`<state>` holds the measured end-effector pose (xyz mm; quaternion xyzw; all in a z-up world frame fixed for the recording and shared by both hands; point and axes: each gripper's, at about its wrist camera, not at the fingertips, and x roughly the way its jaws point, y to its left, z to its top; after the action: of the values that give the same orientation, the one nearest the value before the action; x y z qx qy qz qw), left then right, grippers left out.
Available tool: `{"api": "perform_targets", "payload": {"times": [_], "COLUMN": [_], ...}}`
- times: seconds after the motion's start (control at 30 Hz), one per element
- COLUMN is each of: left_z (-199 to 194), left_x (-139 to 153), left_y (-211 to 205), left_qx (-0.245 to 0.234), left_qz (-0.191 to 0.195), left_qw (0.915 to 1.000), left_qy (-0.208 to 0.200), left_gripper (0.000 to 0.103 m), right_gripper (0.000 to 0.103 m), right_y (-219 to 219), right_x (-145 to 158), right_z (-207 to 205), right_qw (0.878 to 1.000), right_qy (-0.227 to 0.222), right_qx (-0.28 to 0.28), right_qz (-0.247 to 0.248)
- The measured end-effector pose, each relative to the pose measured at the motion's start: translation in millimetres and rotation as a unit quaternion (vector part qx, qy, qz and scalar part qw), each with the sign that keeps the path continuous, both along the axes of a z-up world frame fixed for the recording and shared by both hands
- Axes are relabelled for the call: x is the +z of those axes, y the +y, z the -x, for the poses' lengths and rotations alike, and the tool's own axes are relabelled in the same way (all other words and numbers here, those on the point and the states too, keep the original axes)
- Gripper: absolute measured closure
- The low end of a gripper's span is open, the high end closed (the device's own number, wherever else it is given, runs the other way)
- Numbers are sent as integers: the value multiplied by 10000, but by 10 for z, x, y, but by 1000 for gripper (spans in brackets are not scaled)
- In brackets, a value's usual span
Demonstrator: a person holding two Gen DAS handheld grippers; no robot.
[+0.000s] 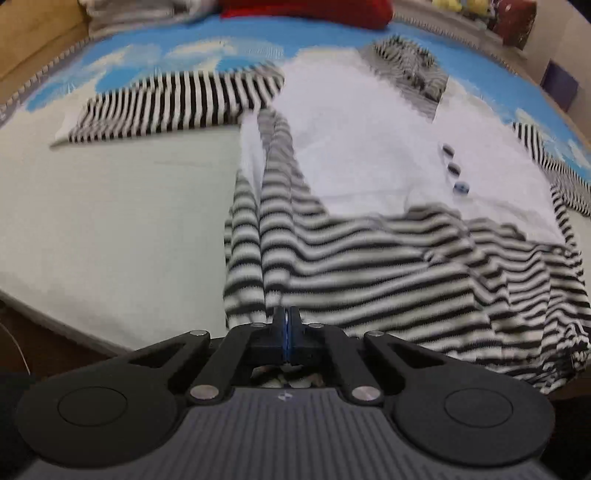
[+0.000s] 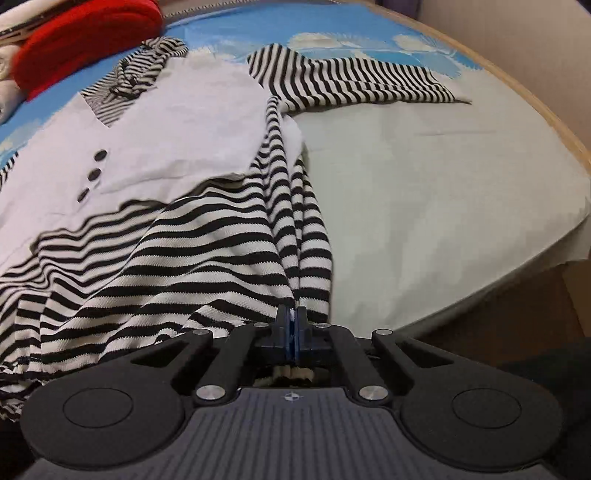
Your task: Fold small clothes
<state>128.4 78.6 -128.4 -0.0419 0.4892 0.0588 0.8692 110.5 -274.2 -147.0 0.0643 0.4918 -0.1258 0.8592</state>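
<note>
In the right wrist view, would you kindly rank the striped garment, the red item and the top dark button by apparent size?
Largest to smallest:
1. striped garment
2. red item, though it lies farther back and is cut by the frame, so its true size is unsure
3. top dark button

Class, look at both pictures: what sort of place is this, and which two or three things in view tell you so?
Probably a bedroom at home. A striped garment lies on a bed-like surface under a blue cloud-print sheet, edged by a wooden frame, with a red cushion at the far end.
</note>
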Motion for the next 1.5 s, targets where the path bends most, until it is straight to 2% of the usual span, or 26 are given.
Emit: {"api": "perform_targets", "payload": {"times": [0.07,0.13,0.2,0.23,0.27,0.3,0.37,0.4,0.47,0.53,0.6,0.63,0.7,0.77,0.9,1.07,1.17,1.27,1.3,1.37,1.5], "left_z": [-2,-1,-55,-89,-109,-92,-71,-54,-12,-62,-110,-103,-114,-93,-194,-808,-1239,-1617,-1755,-1973,-2017], "left_x": [90,118,-2,-98,-216,-260,-187,-113,-27,-112,-239,-215,-91,107,559,1174,1328,1211,1103,835,262], "left_y": [-74,-123,-131,-122,-116,-117,-143,-159,-177,-188,-140,-121,-121,-142,-56,157,416,742,885,1144,1722], "left_qx": [-132,-276,-297,-265,-205,-173,-209,-250,-310,-279,-93,-10,0,-36,84,71,-10,-8,34,152,781], "left_qz": [-164,-166,7,75,23,-68,-102,-79,-118,-167,44,105,127,59,183,-5,-207,-393,-455,-671,-795], "left_qw": [9992,9984,9994,9995,9986,9984,9990,9995,9994,9994,9985,9988,9997,9998,9953,9850,9782,9762,9777,9812,9830], "left_qy": [-332,-465,-151,142,488,532,383,203,-91,114,532,483,229,-204,-944,-1724,-2065,-2131,-2051,-1802,-1457], "left_gripper": [100,99,94,91,92,92,90,89,76,73,73,73,72,67,65,64,53,53,57,80,82], "right_gripper": [101,99,92,80,72,57,57,57,57,56,56,56,56,55,55,55,55,55,55,55,55], "right_y": [42,101,153,167,180,174,184,198,219,275,326,346,351,351,342,272,254,260,265,273,368], "right_x": [121,239,302,322,300,228,34,0,20,-24,-70,-50,53,195,414,511,576,697,753,887,1127], "right_z": [7,48,69,66,54,15,-33,-24,-26,-57,-49,-41,0,29,75,76,93,69,46,-41,-349], "right_qw": [9994,9975,9947,9938,9940,9949,9976,9984,9984,9973,9961,9965,9971,9955,9889,9827,9779,9739,9732,9710,9641], "right_qy": [-197,-627,-994,-1063,-1015,-844,-252,-182,-243,-63,58,-13,-256,-634,-1264,-1729,-2003,-2159,-2169,-2227,-2331], "right_qx": [70,90,227,315,368,399,440,418,469,718,830,790,708,709,760,579,524,593,621,711,1105], "right_qz": [270,316,141,30,-157,-370,-480,-337,-198,123,284,266,93,12,174,312,306,386,442,493,631]}}
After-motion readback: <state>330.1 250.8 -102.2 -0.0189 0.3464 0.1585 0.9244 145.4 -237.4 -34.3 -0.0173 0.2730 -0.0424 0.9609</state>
